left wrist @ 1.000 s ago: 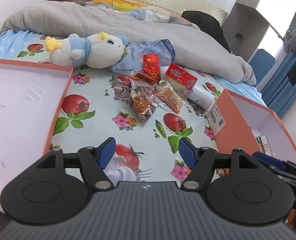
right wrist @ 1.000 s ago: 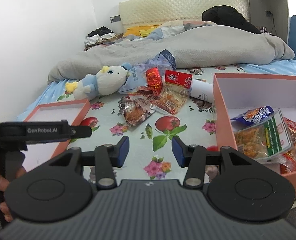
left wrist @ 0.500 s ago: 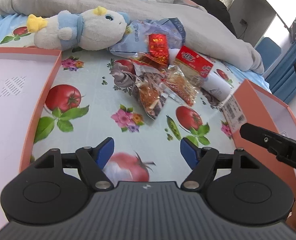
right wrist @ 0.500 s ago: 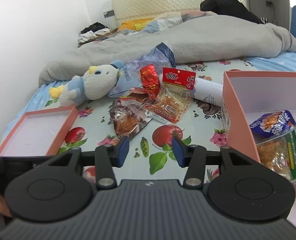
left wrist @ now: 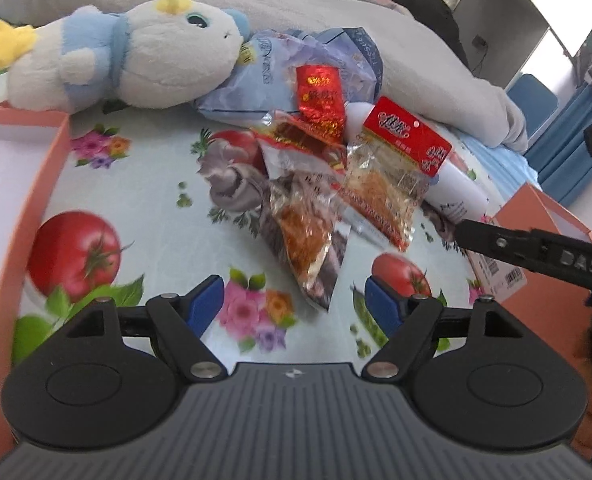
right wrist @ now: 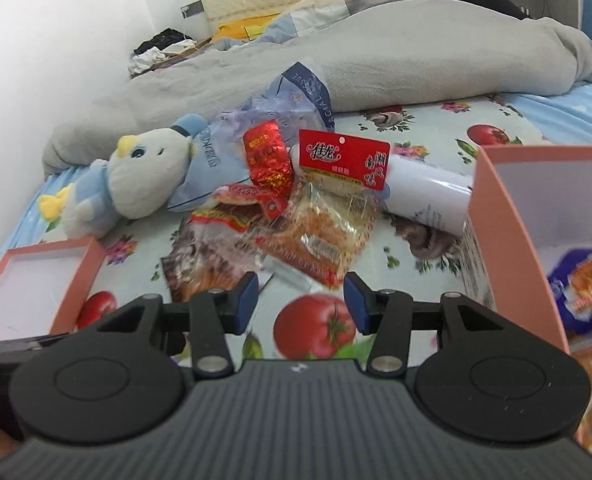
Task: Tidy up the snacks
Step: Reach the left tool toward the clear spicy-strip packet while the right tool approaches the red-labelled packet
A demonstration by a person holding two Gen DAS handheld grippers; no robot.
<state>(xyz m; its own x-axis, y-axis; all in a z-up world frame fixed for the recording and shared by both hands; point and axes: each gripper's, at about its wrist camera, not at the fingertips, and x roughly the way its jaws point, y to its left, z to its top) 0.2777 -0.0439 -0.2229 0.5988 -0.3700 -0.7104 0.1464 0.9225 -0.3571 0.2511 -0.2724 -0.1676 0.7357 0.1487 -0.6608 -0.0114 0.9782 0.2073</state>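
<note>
A pile of snack packs lies on the flowered sheet: a clear pack of orange-brown snack (left wrist: 304, 236) (right wrist: 215, 248), a red-header pack (left wrist: 384, 196) (right wrist: 336, 208) and a red foil pack (left wrist: 320, 96) (right wrist: 265, 156). My left gripper (left wrist: 293, 300) is open just short of the clear pack's near tip, with nothing between its blue pads. My right gripper (right wrist: 300, 300) is open just short of the red-header pack and holds nothing. Its black body (left wrist: 536, 248) shows at the right of the left wrist view.
An orange box (right wrist: 508, 232) (left wrist: 544, 216) on the right holds a blue snack bag (right wrist: 588, 280). Its orange lid (left wrist: 51, 168) (right wrist: 91, 280) lies at the left. A plush toy (left wrist: 135, 56), a blue tissue pack (left wrist: 279, 64), a white tube (right wrist: 428, 192) and a grey duvet (right wrist: 376, 60) lie behind the pile.
Both grippers have moved forward and down toward the snack pile, which now looks larger. The left jaws stand slightly wider.
</note>
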